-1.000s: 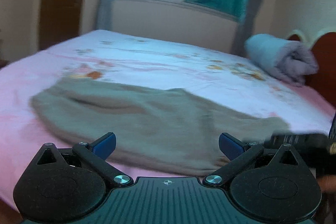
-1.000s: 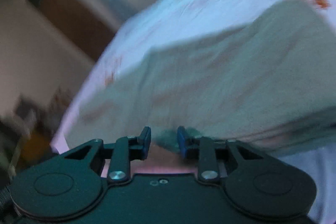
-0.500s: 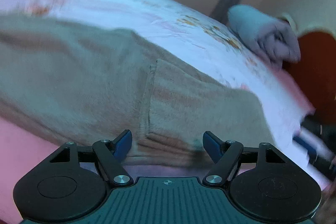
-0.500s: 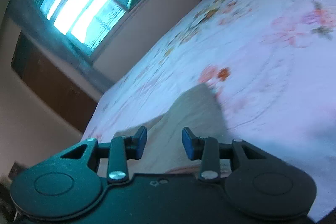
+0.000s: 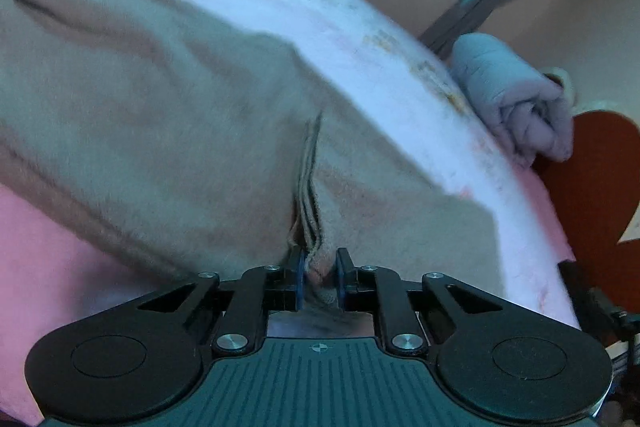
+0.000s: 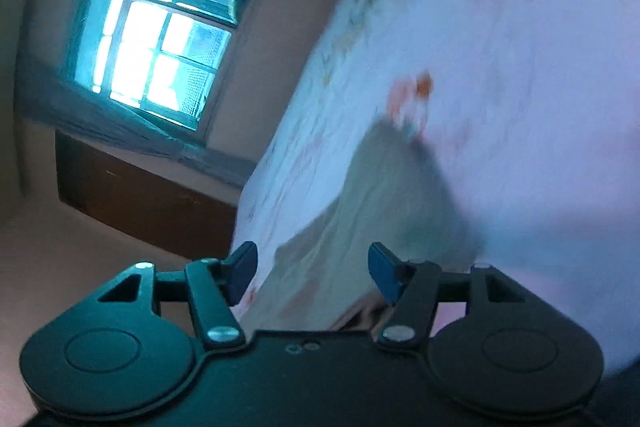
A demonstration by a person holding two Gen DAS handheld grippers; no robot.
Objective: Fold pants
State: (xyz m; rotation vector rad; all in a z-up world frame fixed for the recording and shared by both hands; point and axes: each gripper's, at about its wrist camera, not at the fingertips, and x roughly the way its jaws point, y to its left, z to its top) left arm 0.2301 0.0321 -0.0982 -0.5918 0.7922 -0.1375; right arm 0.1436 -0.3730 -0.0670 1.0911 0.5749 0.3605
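The left gripper (image 5: 319, 277) has its fingers (image 5: 299, 281) clamped on a bunched fold of the tan pants (image 5: 160, 131), which lie spread across the bed (image 5: 320, 23) along its near edge. The right gripper (image 6: 313, 271) hangs over another part of the pants (image 6: 360, 227), fingers (image 6: 384, 269) apart. A rolled blanket (image 5: 516, 99) sits near the bed's far right corner.

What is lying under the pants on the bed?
The pants lie on a floral bed sheet, pink near the edge. The left hand-held gripper pinches their near edge. Whatever lies beneath the fabric is covered.
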